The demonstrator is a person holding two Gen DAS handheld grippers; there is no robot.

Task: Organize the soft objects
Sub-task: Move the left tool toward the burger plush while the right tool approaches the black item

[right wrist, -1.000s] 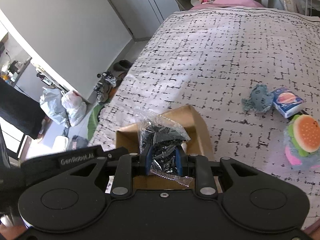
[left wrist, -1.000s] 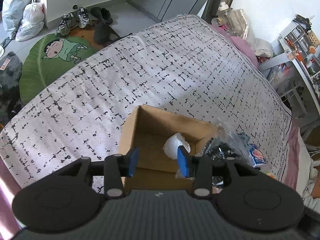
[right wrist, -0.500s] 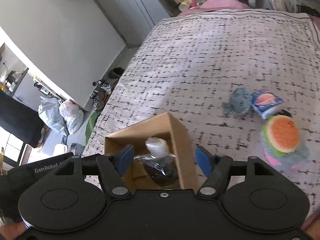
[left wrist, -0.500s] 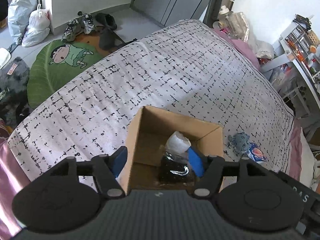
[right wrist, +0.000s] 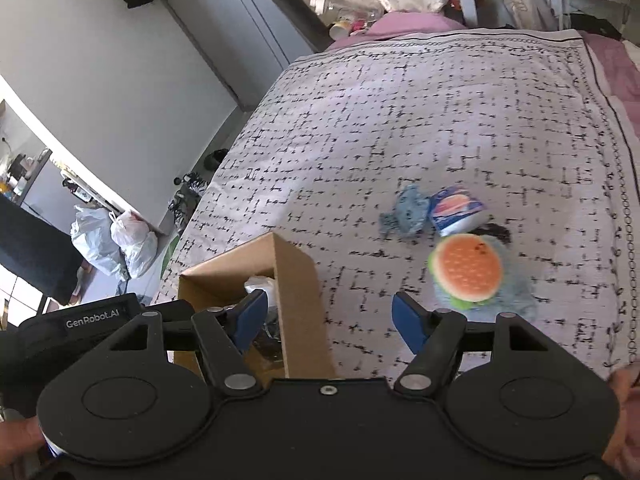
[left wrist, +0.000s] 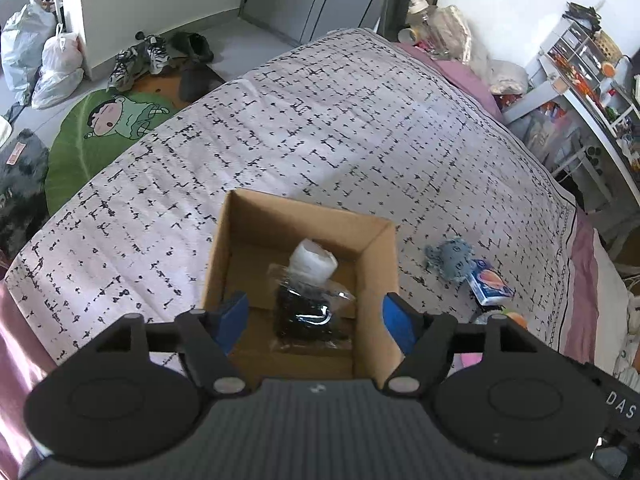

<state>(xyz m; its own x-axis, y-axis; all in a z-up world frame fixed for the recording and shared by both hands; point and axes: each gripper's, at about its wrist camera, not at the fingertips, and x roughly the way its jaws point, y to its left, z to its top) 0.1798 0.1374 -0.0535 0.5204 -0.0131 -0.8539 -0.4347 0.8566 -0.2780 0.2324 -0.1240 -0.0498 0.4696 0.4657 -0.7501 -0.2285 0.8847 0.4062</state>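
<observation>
Burger plush (right wrist: 466, 272) sits on the bed (right wrist: 400, 120) right of the cardboard box (left wrist: 376, 276), near the blue plush (right wrist: 404, 214) and tissue pack (right wrist: 456, 206). My right claw (right wrist: 326, 320) and left claw (left wrist: 314, 318) both gape, holding nothing. It looks light and squashy, so I'd pinch across its bun.

My left gripper (left wrist: 314, 316): matte black body w/ two round discs, ribbed grey centre, silver pivot screws, blue pads on the fingers (left wrist: 232, 320). Right gripper (right wrist: 326, 318): same black build, blue pads, silver screws, "GenRobot.AI" in white beside it. Bit of bare skin at frame edges.
</observation>
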